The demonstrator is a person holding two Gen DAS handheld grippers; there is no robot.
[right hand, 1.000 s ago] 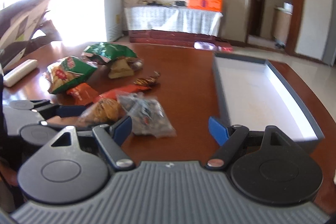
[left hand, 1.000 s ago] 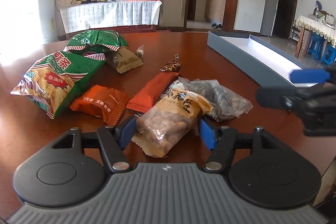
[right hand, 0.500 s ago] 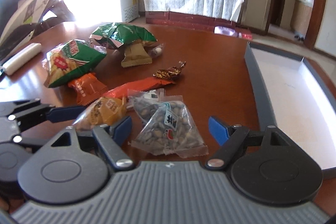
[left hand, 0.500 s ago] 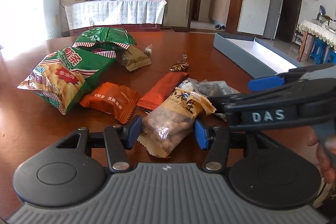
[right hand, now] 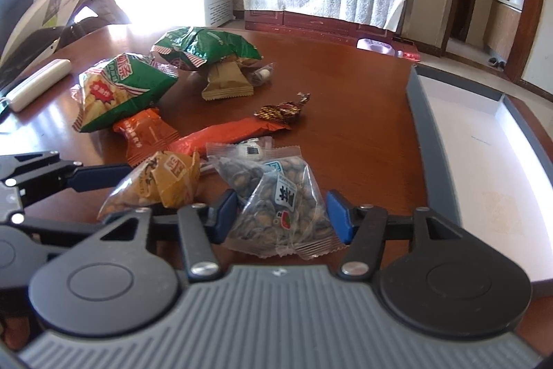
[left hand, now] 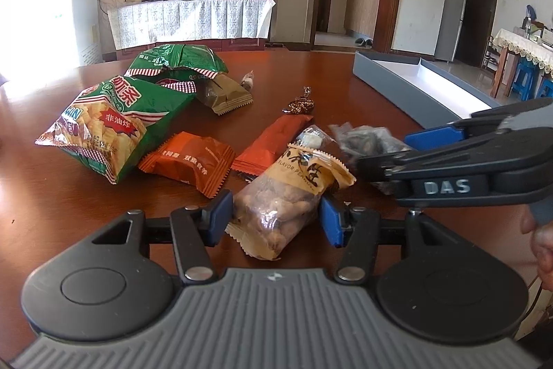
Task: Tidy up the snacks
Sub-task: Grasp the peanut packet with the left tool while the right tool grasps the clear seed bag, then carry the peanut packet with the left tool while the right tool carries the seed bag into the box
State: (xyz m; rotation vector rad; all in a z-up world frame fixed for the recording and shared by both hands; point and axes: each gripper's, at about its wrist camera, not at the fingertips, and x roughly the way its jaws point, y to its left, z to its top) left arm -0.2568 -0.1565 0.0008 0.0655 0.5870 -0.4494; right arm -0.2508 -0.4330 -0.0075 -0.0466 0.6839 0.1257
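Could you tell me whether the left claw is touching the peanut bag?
Touching: in the left wrist view, the left claw has one finger pressed against the peanut bag.

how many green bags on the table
2: one green chip bag at the left of the pile, a second green bag just behind it, partly over a tan packet. None seems hidden.

"DAS" is printed in pale letters on the side of the right gripper (left hand: 446, 187). The peanut bag (left hand: 283, 199) sitting between the left gripper's (left hand: 274, 218) fingers reads "FLAVOR PEANUT". Green chip bag (left hand: 114, 123), ahead-left of it, says "非油炸".
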